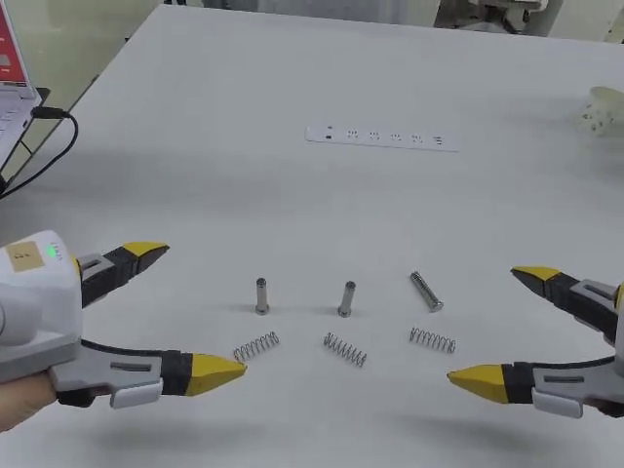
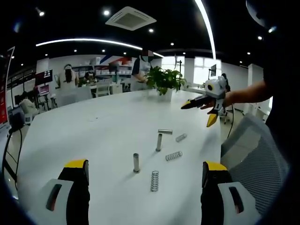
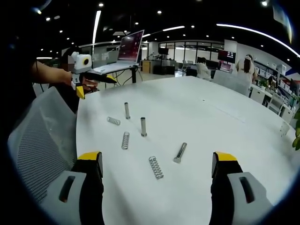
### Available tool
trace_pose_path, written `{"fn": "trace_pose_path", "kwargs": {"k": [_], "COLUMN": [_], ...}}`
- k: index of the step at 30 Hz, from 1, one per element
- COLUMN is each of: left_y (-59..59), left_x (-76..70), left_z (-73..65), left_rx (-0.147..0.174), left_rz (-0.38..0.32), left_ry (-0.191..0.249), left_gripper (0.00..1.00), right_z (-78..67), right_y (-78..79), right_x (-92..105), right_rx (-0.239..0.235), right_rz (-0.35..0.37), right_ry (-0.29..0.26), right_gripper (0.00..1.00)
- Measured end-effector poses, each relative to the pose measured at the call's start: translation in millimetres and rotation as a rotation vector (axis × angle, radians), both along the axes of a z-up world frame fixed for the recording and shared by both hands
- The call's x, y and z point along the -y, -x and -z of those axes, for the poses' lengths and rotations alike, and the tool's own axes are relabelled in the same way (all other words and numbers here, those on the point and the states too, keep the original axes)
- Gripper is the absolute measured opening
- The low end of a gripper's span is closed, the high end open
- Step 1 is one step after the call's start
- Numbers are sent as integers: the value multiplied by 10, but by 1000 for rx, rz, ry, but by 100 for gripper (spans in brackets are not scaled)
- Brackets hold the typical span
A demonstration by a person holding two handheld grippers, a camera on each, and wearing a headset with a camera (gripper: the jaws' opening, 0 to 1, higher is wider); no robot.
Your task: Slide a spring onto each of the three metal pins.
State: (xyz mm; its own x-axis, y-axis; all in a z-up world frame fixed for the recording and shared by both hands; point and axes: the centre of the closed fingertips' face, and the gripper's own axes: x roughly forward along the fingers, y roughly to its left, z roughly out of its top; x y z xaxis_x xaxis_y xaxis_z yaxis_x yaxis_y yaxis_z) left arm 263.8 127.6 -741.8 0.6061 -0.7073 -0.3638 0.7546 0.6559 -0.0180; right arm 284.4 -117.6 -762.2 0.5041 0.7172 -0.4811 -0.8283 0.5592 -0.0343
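On a white table [image 1: 292, 78], the left gripper [image 1: 205, 310] and right gripper [image 1: 483, 325] hover with claws spread, empty. Between them, the left pin [image 1: 261, 294] and middle pin [image 1: 346, 298] stand upright and the right pin [image 1: 426, 292] lies flat. Three springs [image 1: 344, 349] lie loose nearby, none threaded yet.

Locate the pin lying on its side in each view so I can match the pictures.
Head view: the lying pin is rightmost in its row.
Left gripper view: it is farthest, just beyond the middle standing pin.
Right gripper view: it is nearest, low in the centre.
Shared landmark: the middle standing pin, next to it in all three views.
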Motion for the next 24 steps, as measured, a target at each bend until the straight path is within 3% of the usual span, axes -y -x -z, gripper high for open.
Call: {"fn": "trace_pose_path", "kwargs": {"k": [24], "left_y": [14], "left_x": [-30], "left_z": [0], "left_rx": [-1], "left_rz": [-12], "left_ry": [6], "left_gripper": [98], "right_z": [45], "right_y": [28], "right_x": [-18], "right_rx": [-8], "right_rz": [2], "right_ry": [0], "right_gripper": [97]}}
